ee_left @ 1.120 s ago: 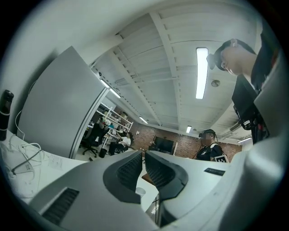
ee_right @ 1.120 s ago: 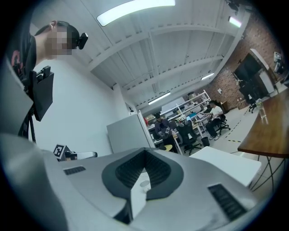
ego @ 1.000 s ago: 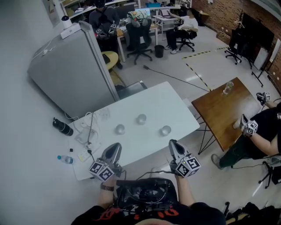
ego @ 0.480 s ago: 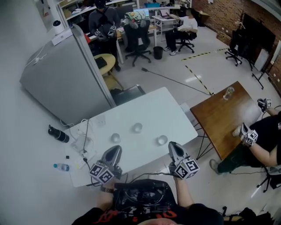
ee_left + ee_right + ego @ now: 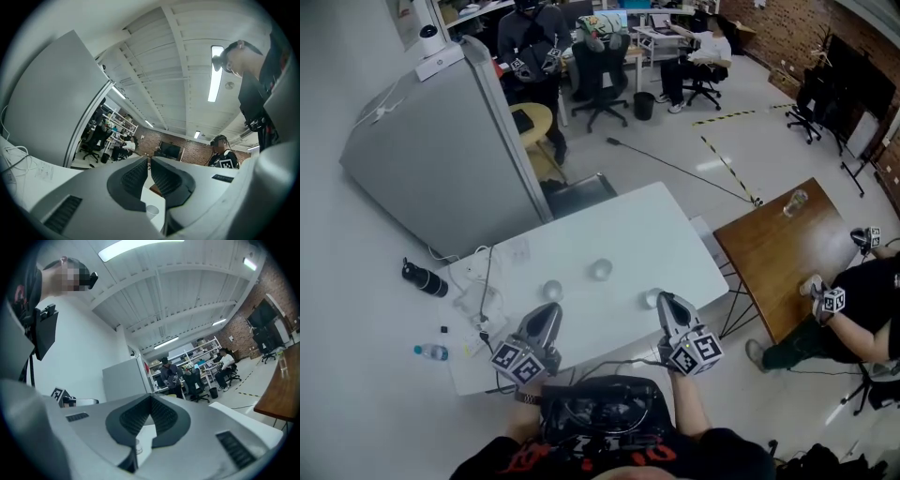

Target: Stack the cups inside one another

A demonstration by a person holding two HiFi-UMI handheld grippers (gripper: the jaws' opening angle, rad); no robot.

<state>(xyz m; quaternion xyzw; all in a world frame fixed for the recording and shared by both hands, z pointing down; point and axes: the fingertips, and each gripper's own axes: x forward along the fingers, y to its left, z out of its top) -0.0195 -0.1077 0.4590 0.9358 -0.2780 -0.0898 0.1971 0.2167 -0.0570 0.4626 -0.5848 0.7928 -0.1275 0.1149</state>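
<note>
- White office table (image 5: 628, 225), nothing stacked yet.
- Jaws on left gripper (image 5: 547, 317) and right gripper (image 5: 666, 304) are pinched together, both empty.
- Three clear cups (image 5: 600, 270) stand apart mid-table, probably spread out for easy grabbing.
- Versus a second ago, both grippers have crept closer; right one's tip is nearly at the right cup (image 5: 652, 297).

Grey left gripper (image 5: 548, 308) and right gripper (image 5: 664, 299) bear black-and-white marker cubes (image 5: 521, 364); black shirt (image 5: 514, 460), red print.

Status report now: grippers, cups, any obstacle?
Left gripper and right gripper shut, empty. Three cups apart on table, none stacked. Cables at left end, not among cups.
</note>
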